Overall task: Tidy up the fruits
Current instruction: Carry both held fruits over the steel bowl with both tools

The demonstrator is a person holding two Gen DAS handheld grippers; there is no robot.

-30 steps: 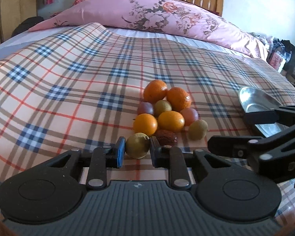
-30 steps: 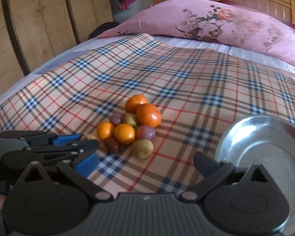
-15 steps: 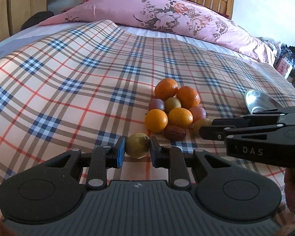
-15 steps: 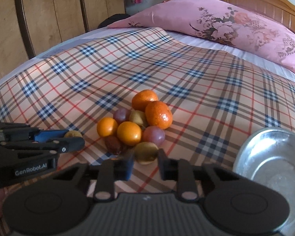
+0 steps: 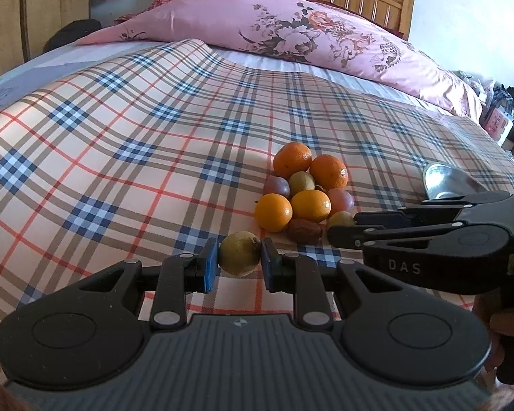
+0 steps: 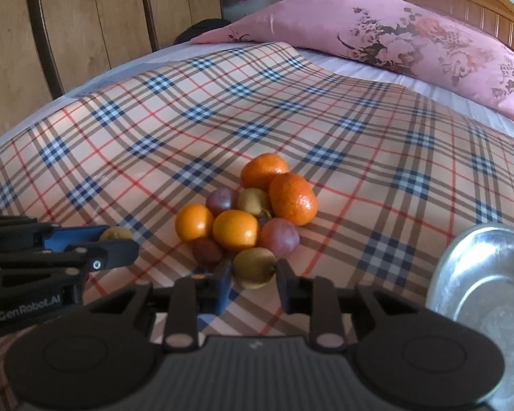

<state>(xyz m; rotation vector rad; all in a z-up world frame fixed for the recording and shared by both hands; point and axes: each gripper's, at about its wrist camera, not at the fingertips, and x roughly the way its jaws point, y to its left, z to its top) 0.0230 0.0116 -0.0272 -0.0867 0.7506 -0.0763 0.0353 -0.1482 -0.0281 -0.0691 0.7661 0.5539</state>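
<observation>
Both grippers are at the pick-up step: the left gripper (image 5: 240, 264) is clenched on a green fruit (image 5: 239, 254) at lower centre of its view, and the right gripper (image 6: 253, 279) is clamped on another green fruit (image 6: 254, 268) at the near edge of the pile (image 6: 248, 210). Next, I judge, each fruit should be lifted clear without nudging its neighbours, then carried to the metal plate (image 6: 462, 294) at lower right.

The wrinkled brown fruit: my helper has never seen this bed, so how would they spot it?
On the plaid bedspread sits a fruit pile. At its near edge, beside the small oranges, lies the wrinkled brown fruit: the only dark, shrivelled piece.
</observation>
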